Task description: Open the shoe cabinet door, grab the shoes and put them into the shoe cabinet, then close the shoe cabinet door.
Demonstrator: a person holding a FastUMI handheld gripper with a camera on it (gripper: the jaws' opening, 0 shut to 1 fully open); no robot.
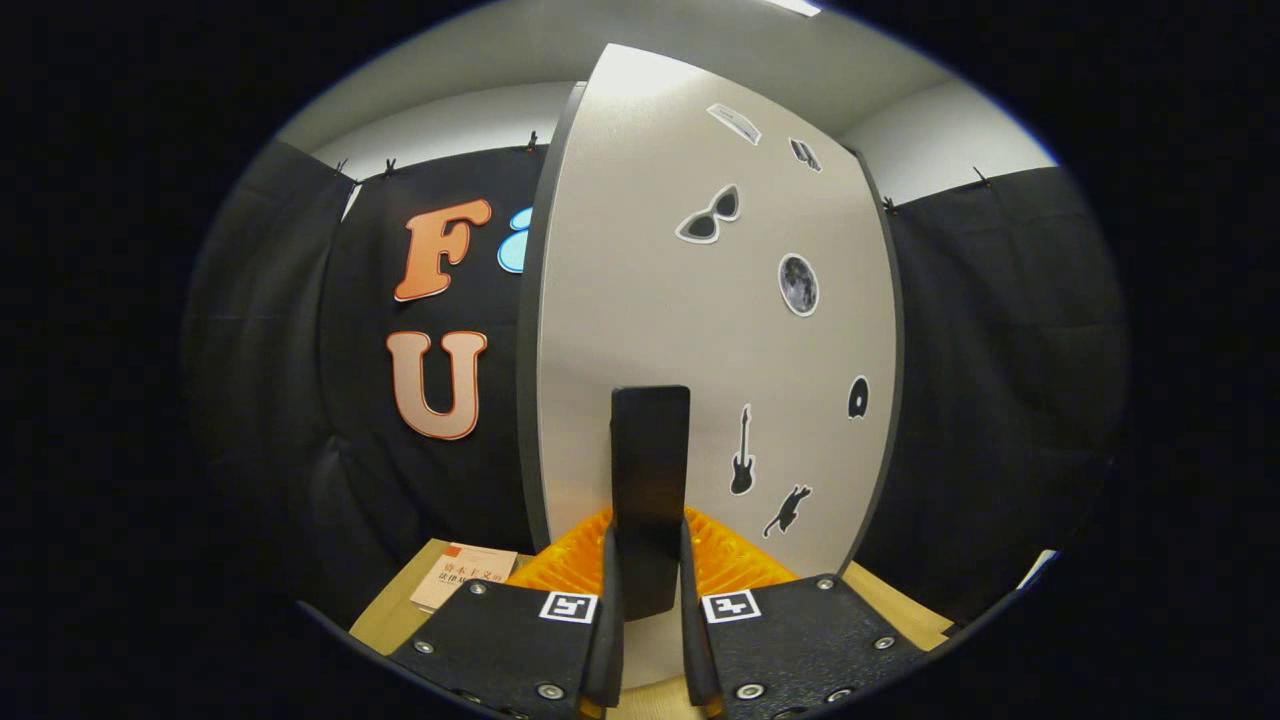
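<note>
The shoe cabinet door (640, 300) stands straight ahead, a tall pale grey panel with dark edges and several small stickers. A black upright handle (650, 450) sticks out of its lower middle. My gripper (648, 545) is shut on this handle, with one finger pressed against each side of it. I cannot tell whether the door is closed flush or slightly ajar. The cabinet's inside is hidden behind the door.
A wooden tabletop (400, 610) runs under the cabinet and the gripper. A pale book (465, 575) lies on it left of the fingers, near the cabinet's left corner. Black cloth walls (1000, 400) close in on both sides of the cabinet.
</note>
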